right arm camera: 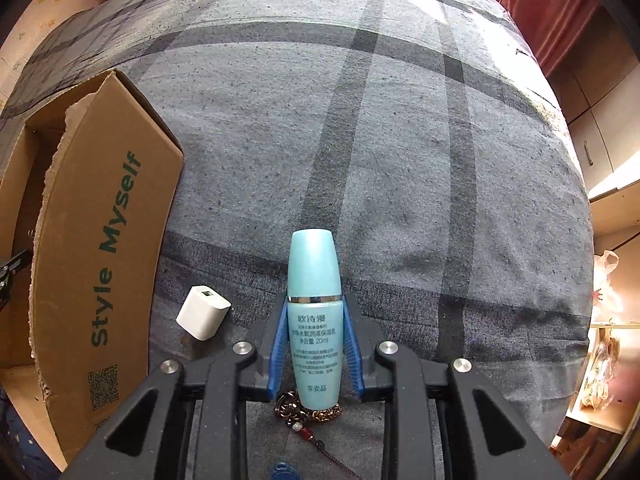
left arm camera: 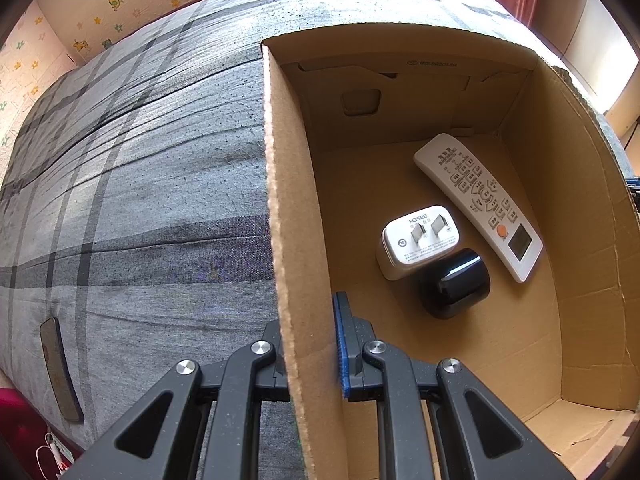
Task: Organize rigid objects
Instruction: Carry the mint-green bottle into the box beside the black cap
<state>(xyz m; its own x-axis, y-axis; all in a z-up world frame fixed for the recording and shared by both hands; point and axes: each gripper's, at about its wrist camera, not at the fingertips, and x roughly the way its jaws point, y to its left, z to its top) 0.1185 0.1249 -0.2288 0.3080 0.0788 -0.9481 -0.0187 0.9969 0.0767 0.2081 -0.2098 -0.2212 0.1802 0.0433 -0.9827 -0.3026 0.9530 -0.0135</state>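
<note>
Bottle clamped between right gripper pads above bedspread.

This is a home, most likely a bedroom. The work surface is a bed covered in a grey checked sheet that wrinkles and sags like bedding. Behind it the wallpaper carries small stars and cartoon animals, which suits a child's room. A red curtain hangs at the far corner, with daylight falling across the sheet. Pale cupboard doors stand at the right, and below them a lit shelf holds what may be bagged goods, though the edge blur makes that unsure. A phone lies on the sheet.
</note>
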